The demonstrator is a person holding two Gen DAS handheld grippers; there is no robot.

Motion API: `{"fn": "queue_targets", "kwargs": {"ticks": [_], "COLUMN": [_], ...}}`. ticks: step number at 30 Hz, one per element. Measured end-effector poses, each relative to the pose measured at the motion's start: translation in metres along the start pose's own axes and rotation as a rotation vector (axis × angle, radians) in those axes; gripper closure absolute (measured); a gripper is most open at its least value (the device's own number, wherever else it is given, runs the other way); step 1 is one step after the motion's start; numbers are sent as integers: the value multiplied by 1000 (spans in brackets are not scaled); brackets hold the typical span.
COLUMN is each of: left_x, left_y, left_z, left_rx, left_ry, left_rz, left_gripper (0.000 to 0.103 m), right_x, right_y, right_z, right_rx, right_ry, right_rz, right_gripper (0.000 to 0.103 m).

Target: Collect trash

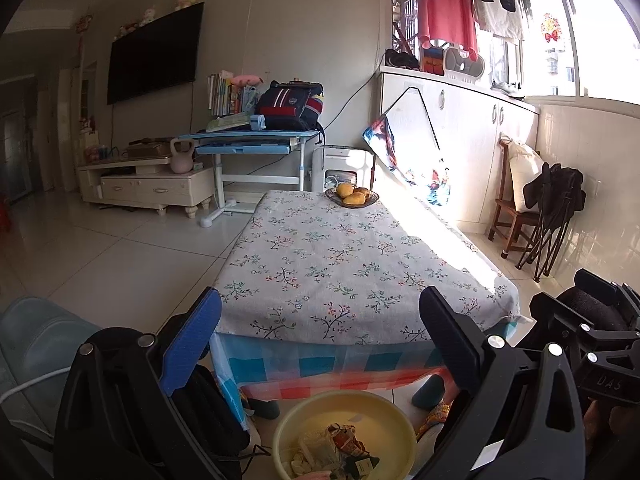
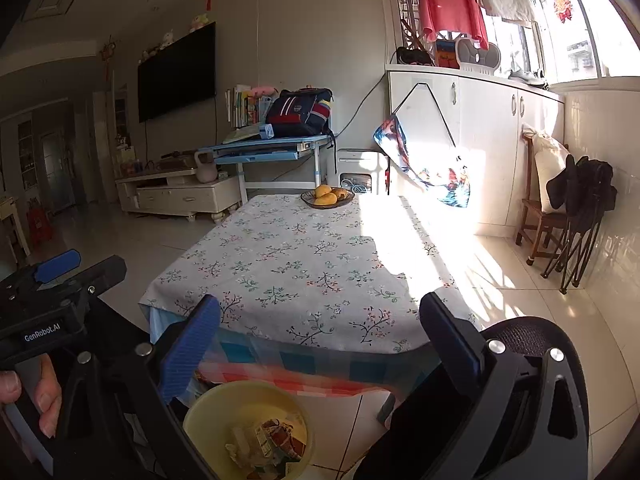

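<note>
A yellow basin [image 1: 384, 412] [image 2: 224, 400] sits on the floor below the table's near edge, holding crumpled wrappers and paper trash [image 1: 340, 444] [image 2: 272, 436]. My left gripper [image 1: 320, 340] hangs open above the basin, nothing between its blue pads. In the right wrist view my right gripper [image 2: 320, 336] is open and empty too, also above the basin. The left gripper's body [image 2: 52, 300] shows at that view's left edge, with a person's fingers [image 2: 44, 396] on its handle. The floral tablecloth [image 1: 332, 264] [image 2: 304, 264] shows no loose trash.
A plate of yellow fruit [image 1: 352, 197] [image 2: 327, 196] stands at the table's far end. Beyond are a blue desk [image 1: 248, 140] with a backpack, a TV cabinet [image 1: 148, 184] and white cupboards [image 1: 460, 128]. A wooden chair and folded black frame [image 1: 544, 216] stand right.
</note>
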State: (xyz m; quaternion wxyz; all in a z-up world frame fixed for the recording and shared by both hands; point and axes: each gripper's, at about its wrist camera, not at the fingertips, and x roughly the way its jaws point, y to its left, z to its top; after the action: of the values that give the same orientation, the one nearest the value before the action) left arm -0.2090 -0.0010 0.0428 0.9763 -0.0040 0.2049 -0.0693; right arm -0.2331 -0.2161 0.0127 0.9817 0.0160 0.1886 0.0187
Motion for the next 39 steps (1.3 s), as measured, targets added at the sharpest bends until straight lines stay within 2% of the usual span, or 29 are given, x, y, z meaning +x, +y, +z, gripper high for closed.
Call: {"fn": "queue_targets", "kwargs": {"ticks": [27, 39], "left_x": [1, 2], "left_y": [1, 1], "left_z": [1, 1], "left_rx": [5, 1], "left_ry": [1, 6], "left_rz": [14, 13], "left_gripper": [7, 7], "right_x": [3, 7], "right_y": [7, 19], "right_z": [2, 0], "right_rx": [-52, -133], "right_ry": [30, 31], "right_rz": [-78, -185], "right_gripper": [8, 8]}}
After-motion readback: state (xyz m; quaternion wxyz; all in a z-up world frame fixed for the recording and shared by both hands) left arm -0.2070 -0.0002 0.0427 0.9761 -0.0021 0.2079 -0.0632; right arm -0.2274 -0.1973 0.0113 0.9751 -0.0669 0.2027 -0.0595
